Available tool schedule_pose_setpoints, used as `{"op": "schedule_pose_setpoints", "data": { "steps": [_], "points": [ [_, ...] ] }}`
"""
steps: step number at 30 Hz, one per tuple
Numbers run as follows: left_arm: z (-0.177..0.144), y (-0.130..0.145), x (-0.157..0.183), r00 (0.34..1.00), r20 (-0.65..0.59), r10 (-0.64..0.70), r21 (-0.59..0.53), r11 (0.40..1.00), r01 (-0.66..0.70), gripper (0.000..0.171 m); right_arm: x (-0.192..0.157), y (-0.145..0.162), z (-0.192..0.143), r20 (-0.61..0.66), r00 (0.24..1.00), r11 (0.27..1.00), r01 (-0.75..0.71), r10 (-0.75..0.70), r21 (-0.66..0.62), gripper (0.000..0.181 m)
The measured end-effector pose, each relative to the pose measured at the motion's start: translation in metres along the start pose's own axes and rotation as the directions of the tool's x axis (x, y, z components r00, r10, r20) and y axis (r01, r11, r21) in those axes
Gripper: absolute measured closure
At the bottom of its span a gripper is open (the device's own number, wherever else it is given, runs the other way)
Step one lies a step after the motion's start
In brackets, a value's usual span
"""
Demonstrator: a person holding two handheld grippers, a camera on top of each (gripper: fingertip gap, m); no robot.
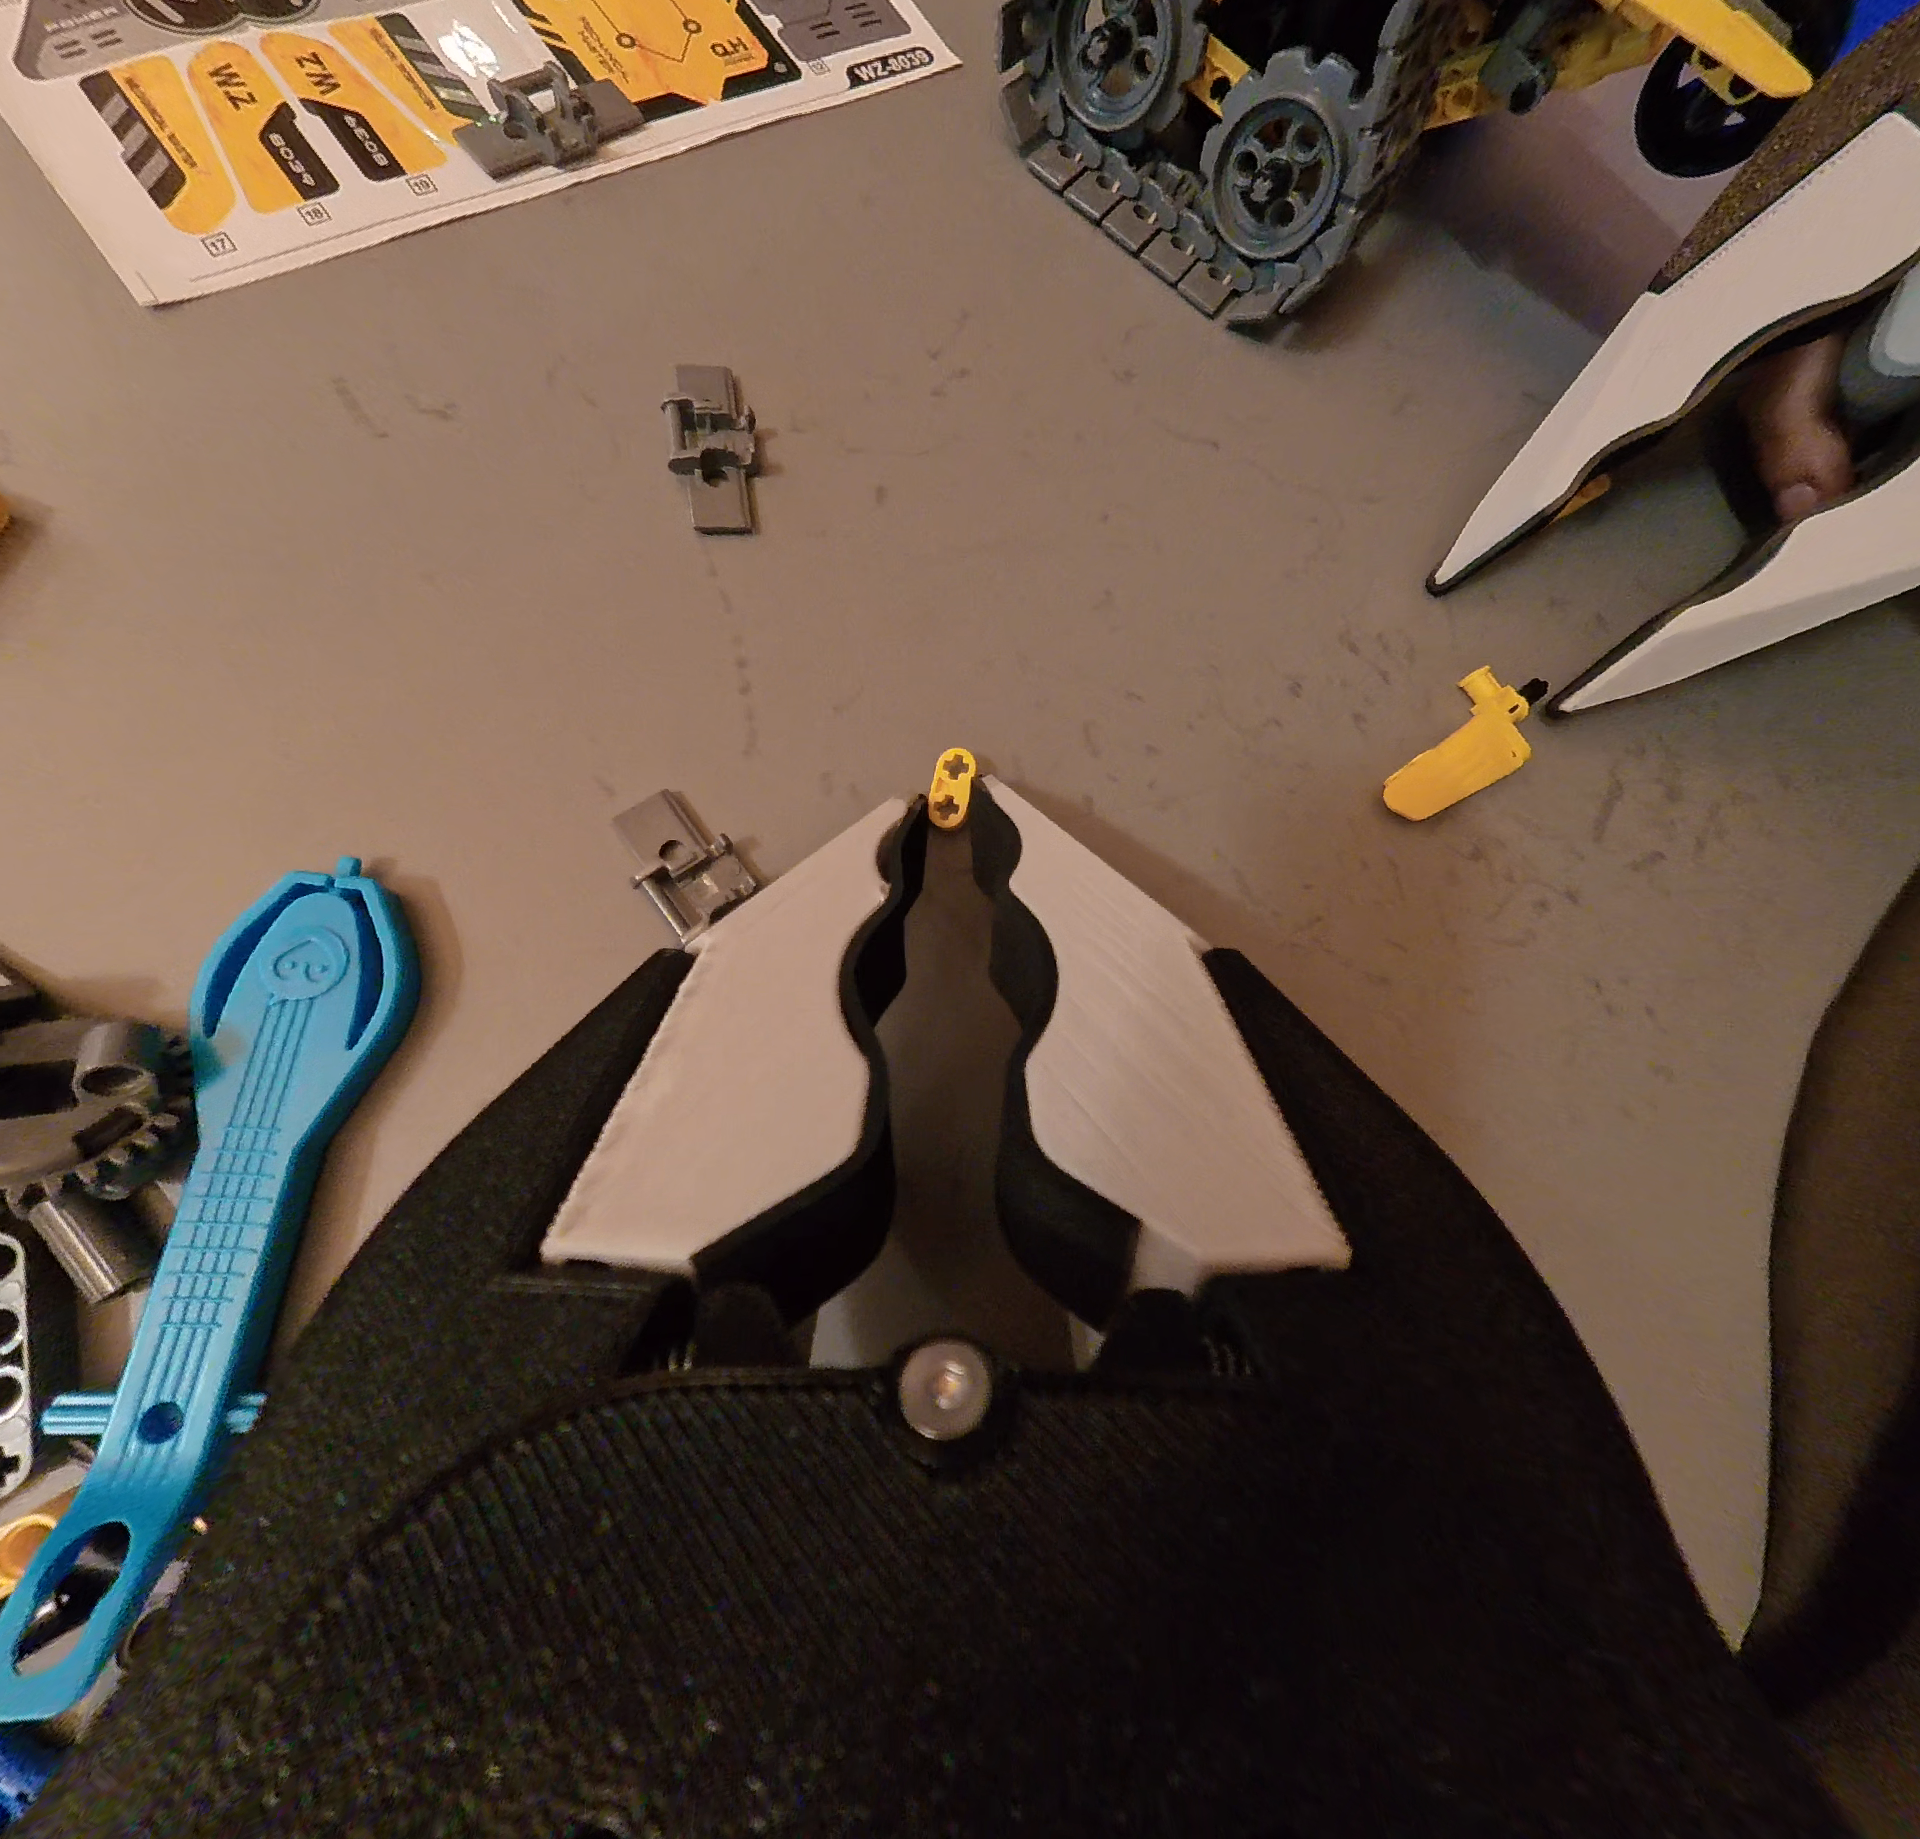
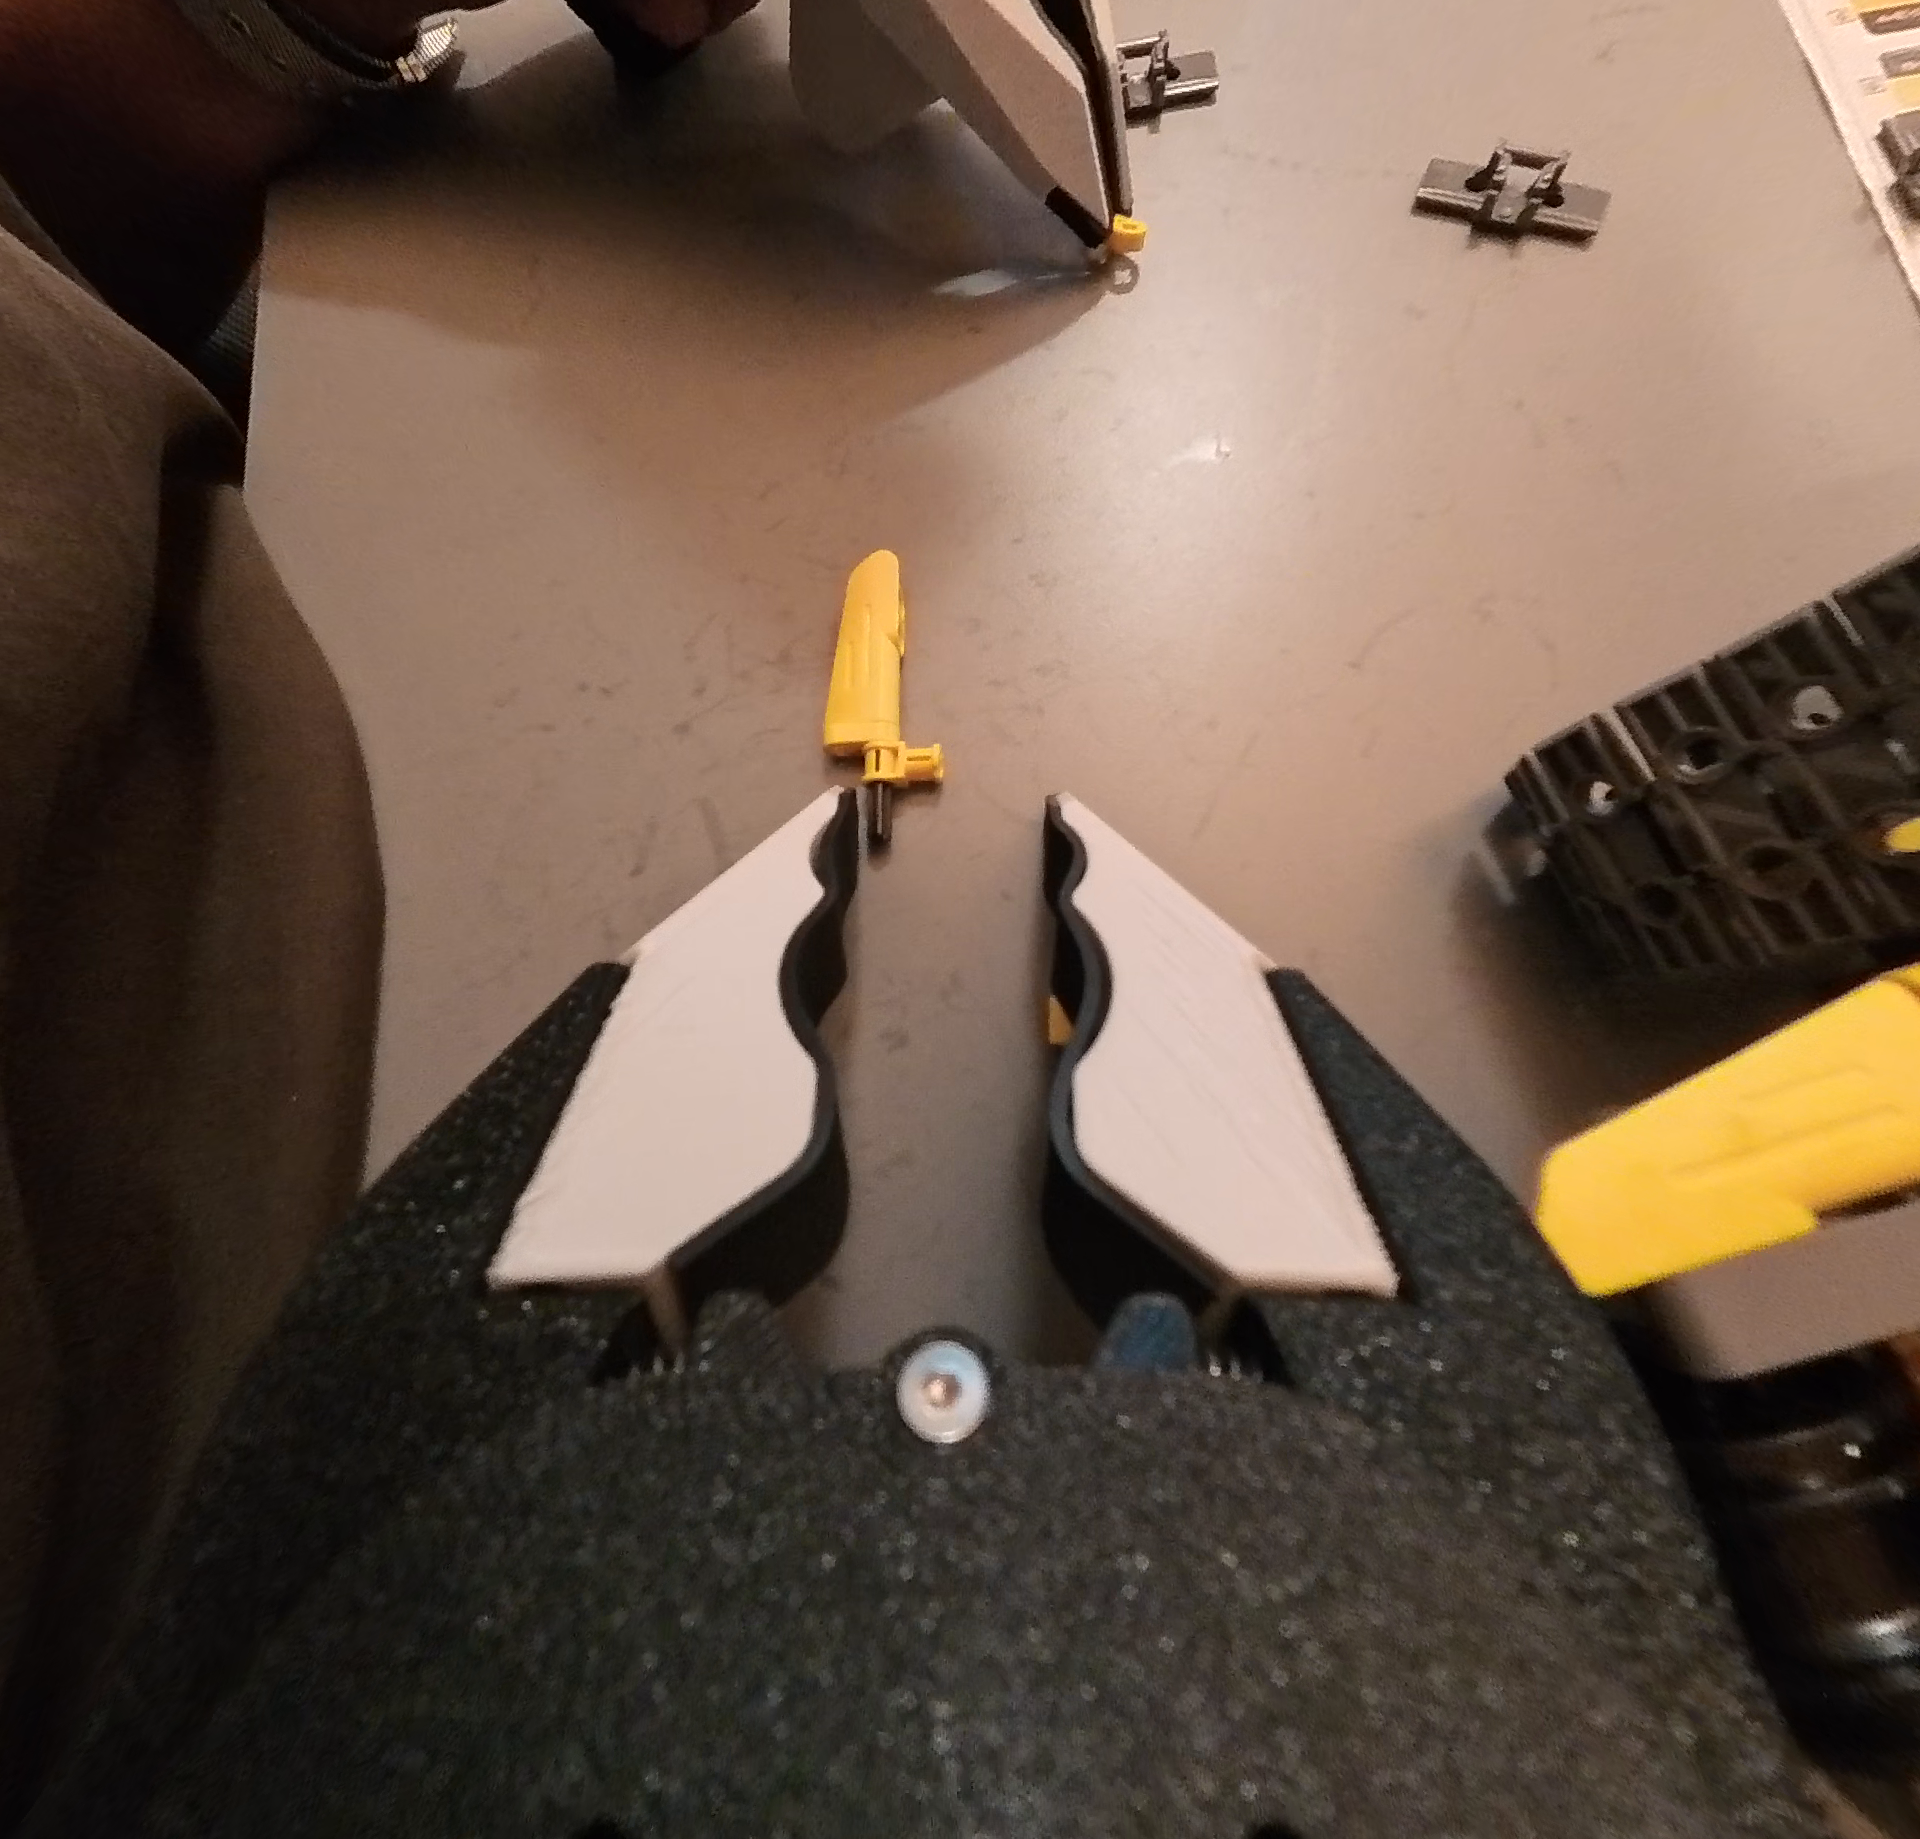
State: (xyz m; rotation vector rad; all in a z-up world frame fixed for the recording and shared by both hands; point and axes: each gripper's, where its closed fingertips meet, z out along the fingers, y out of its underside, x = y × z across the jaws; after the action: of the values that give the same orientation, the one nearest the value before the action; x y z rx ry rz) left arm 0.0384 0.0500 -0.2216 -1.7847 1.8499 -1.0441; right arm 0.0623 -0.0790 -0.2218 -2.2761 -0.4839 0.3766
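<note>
Clamped between the closed tips of the left gripper (image 1: pixel 954 802) is a small yellow two-hole link (image 1: pixel 953 788), held just over the grey table (image 1: pixel 1039 563); nothing else is touched by it. To its left a blue separator tool (image 1: pixel 223 1197) is seen lying lengthwise beside a heap of grey gears (image 1: pixel 94 1114), with a grey track link (image 1: pixel 686 870) just beside the left finger and another (image 1: pixel 712 449) farther ahead. At the far left a sticker sheet (image 1: pixel 312 75) is laid flat; lettering is printed on it but is not repeated. A yellow and grey tracked vehicle model (image 1: pixel 1299 96) is parked at the far right. Farther right, the right gripper (image 2: pixel 951 813) is seen with its jaws spread and nothing held. A yellow blade piece (image 2: pixel 871 672) is found directly ahead of it, long axis in line with the fingers, its black pin (image 2: pixel 881 821) just beside the left fingertip. This piece is nearer the right gripper and well apart from the left one.
</note>
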Motion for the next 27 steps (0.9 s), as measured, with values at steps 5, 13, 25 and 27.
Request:
{"op": "schedule_pose_setpoints", "data": {
  "steps": [5, 13, 25, 27],
  "points": [
    [0.000, 0.000, 0.000, 1.000, -0.006, -0.004, 0.000, 1.000, 0.004, 0.166, 0.000, 0.000, 0.000, 0.000, 1.000, 1.000, 0.000, 0.000, -0.001, 0.146],
    [0.000, 0.001, 0.025, 0.988, -0.127, 0.084, 0.000, 0.996, -0.085, 0.166, 0.000, 0.001, 0.000, -0.031, 0.999, 0.999, 0.034, -0.034, -0.009, 0.144],
    [0.004, 0.009, 0.045, 0.965, -0.215, 0.152, -0.037, 0.986, -0.164, 0.153, 0.000, 0.001, 0.000, -0.020, 1.000, 1.000, 0.023, -0.023, -0.006, 0.144],
    [0.004, 0.009, 0.045, 0.965, -0.212, 0.157, -0.037, 0.985, -0.168, 0.152, 0.000, 0.001, 0.000, -0.023, 0.999, 1.000, 0.026, -0.026, -0.007, 0.144]
  ]
}}
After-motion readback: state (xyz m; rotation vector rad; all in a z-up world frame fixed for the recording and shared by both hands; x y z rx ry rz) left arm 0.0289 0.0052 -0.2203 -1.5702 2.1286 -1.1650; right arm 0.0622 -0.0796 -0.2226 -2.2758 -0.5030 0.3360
